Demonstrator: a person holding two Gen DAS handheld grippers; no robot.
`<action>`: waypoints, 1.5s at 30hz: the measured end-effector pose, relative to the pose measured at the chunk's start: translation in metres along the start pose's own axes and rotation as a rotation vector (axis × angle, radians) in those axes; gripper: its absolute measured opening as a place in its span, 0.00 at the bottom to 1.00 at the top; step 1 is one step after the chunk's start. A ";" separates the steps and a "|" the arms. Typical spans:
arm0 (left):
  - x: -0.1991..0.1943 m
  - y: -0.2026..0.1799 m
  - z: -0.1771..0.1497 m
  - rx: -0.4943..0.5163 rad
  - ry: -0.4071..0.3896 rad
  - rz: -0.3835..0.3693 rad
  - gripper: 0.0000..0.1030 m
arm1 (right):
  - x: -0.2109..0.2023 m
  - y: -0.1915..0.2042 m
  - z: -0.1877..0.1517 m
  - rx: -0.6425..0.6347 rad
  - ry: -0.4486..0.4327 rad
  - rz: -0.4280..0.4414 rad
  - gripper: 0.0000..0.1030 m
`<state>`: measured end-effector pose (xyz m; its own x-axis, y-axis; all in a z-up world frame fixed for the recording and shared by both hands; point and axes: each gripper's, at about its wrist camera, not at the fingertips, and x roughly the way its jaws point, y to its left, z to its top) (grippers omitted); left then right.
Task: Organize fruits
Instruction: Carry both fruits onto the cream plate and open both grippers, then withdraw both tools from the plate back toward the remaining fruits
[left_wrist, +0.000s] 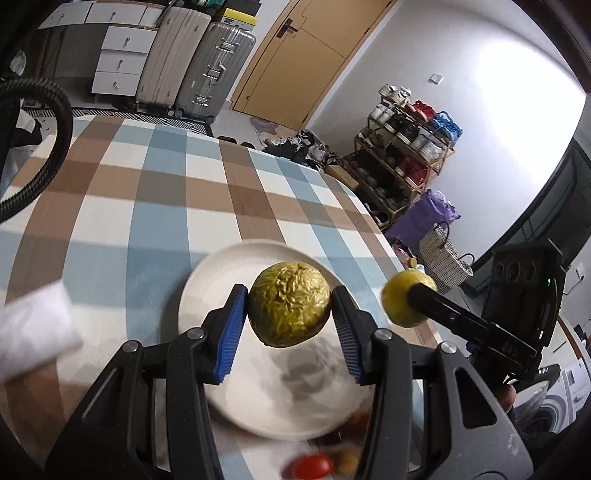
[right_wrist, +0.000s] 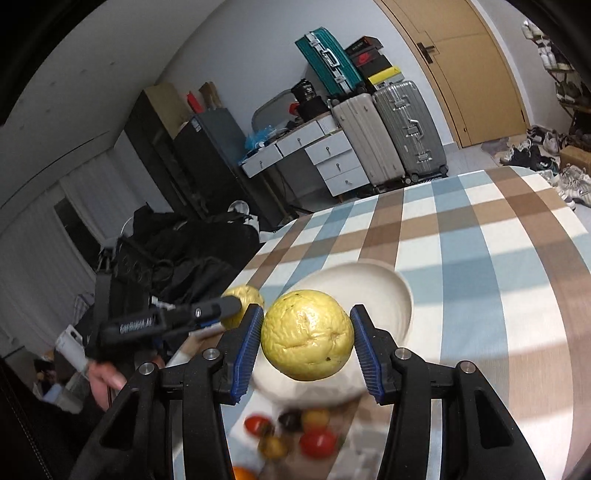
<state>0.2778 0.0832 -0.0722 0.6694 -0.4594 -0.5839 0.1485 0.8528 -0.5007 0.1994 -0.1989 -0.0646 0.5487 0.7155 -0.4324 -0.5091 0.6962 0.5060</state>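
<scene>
My left gripper (left_wrist: 290, 290) is shut on a wrinkled golden-green round fruit (left_wrist: 290, 310), held in the air above a white plate (left_wrist: 207, 291). That plate casts the fruit's shadow. To the right, my right gripper (left_wrist: 404, 301) carries a paler yellow fruit (left_wrist: 397, 295) past the table edge. In the right wrist view my right gripper (right_wrist: 306, 310) is shut on this pale yellow wrinkled fruit (right_wrist: 308, 336) in front of the plate (right_wrist: 391, 291). The left gripper (right_wrist: 240, 304) with its fruit (right_wrist: 245, 293) shows at the left.
Small red and yellow tomatoes (right_wrist: 317, 441) lie blurred on the checked tablecloth (right_wrist: 480, 258) under the grippers, also the tomatoes (left_wrist: 312, 465). A white blurred cloth (left_wrist: 33, 332) lies left. A black braided hose (left_wrist: 55, 147) hangs at the left. A hand (right_wrist: 103, 376) holds the left gripper.
</scene>
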 end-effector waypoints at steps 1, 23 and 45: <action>0.006 0.000 0.004 0.004 0.001 0.014 0.43 | 0.012 -0.005 0.011 0.013 0.021 -0.010 0.48; 0.104 0.032 0.015 -0.019 0.107 0.071 0.43 | 0.155 -0.063 0.047 0.146 0.272 -0.072 0.49; 0.000 -0.036 -0.010 0.064 -0.062 0.267 0.80 | 0.038 -0.021 0.047 0.066 0.014 -0.134 0.84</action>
<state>0.2652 0.0503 -0.0610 0.7340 -0.2023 -0.6483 0.0057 0.9564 -0.2919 0.2618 -0.1888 -0.0563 0.5991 0.6173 -0.5099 -0.3870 0.7808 0.4906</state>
